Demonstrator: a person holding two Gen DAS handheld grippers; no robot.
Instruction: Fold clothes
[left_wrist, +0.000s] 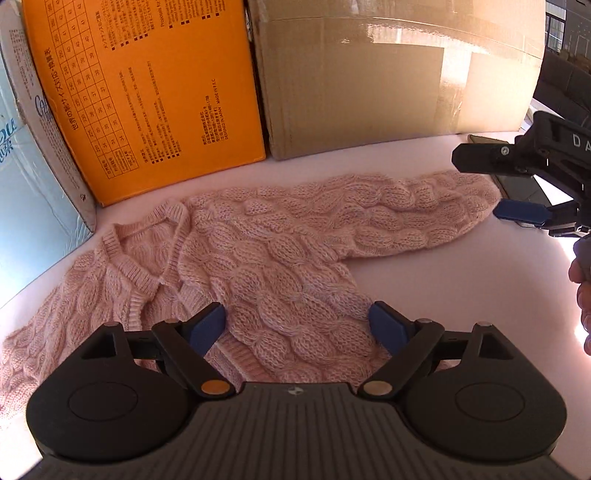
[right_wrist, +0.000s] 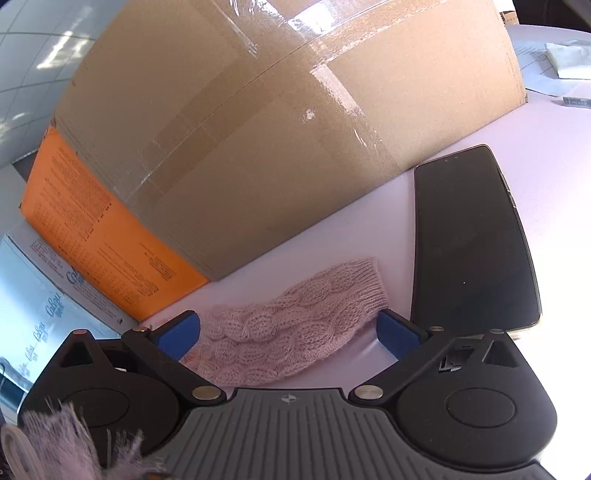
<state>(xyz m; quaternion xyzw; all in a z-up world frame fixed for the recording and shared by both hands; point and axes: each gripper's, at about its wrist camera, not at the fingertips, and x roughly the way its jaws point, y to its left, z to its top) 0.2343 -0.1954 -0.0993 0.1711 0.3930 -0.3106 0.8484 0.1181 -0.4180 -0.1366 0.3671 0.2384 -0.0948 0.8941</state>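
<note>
We see the left claw (left_wrist: 297, 325) spread low over the pink cable-knit sweater (left_wrist: 258, 258) lying flat on the table (left_wrist: 424, 291); the right claw (right_wrist: 288, 332), spread too, straddles its ribbed cuff (right_wrist: 364, 282).

Across the top of the left wrist view, an orange box (left_wrist: 147, 99) and a cardboard box (left_wrist: 388, 74) wall the far side. At right, a phone (right_wrist: 472, 236) lies beside bare bench (right_wrist: 554, 155).

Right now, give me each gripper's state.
Left gripper: open, over the pink sweater.
Right gripper: open, straddling the sleeve.
</note>
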